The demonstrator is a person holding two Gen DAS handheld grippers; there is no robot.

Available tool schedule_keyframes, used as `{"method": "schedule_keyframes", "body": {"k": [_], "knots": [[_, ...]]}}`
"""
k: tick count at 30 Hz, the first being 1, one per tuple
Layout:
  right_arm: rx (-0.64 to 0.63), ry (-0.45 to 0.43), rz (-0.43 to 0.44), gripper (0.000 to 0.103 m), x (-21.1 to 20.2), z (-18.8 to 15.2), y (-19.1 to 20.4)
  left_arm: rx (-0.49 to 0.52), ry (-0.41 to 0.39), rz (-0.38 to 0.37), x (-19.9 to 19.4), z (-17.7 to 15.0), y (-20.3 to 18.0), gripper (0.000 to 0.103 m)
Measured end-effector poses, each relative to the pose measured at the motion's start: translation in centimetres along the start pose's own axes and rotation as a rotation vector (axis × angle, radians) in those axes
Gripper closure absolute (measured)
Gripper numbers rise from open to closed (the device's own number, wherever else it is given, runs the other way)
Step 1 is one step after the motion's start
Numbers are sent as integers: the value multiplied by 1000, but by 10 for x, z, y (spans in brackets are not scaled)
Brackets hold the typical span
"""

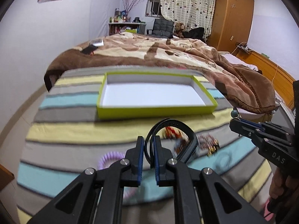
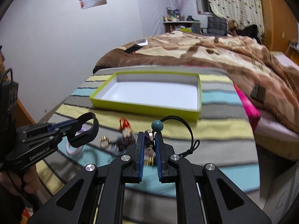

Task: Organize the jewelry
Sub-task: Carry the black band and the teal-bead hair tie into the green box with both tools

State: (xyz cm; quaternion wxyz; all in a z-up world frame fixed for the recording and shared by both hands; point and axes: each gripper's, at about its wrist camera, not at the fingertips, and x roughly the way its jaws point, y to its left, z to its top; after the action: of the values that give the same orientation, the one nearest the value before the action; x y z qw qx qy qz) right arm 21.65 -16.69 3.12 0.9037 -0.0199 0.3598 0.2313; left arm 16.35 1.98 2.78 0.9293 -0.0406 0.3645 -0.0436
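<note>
Lime-green tray [image 1: 157,110]: dead ahead of both tools, long axis crosswise.
Left tool [image 1: 149,155]: pinching black bracelet [image 1: 188,141] — nearer.
Right tool [image 2: 149,145]: pinching corded pendant [image 2: 149,139].

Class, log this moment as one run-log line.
left gripper: shut on black band | right gripper: shut on pendant | tray: empty

A striped blanket [image 1: 74,130] in grey, yellow and pale blue covers the near surface. Toward 12 o'clock on it lies a shallow lime-green tray [image 1: 155,110] with a white floor. Nearer, loose pieces rest on the stripes: a lilac coil bracelet [image 1: 108,158] at 9 o'clock, a gold ring [image 2: 105,141] and blurred red ornaments [image 2: 124,125] around the centre.
</note>
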Motion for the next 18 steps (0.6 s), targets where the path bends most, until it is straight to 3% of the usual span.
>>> {"method": "schedule_keyframes", "body": {"k": [10,18], "knots": [[-25,-3,-1,92,57,62,-20,40,-39,33,47,65,14,93],[3,72,18,92,117,90,-44,-3,22,88,106,90,41,93]]}}
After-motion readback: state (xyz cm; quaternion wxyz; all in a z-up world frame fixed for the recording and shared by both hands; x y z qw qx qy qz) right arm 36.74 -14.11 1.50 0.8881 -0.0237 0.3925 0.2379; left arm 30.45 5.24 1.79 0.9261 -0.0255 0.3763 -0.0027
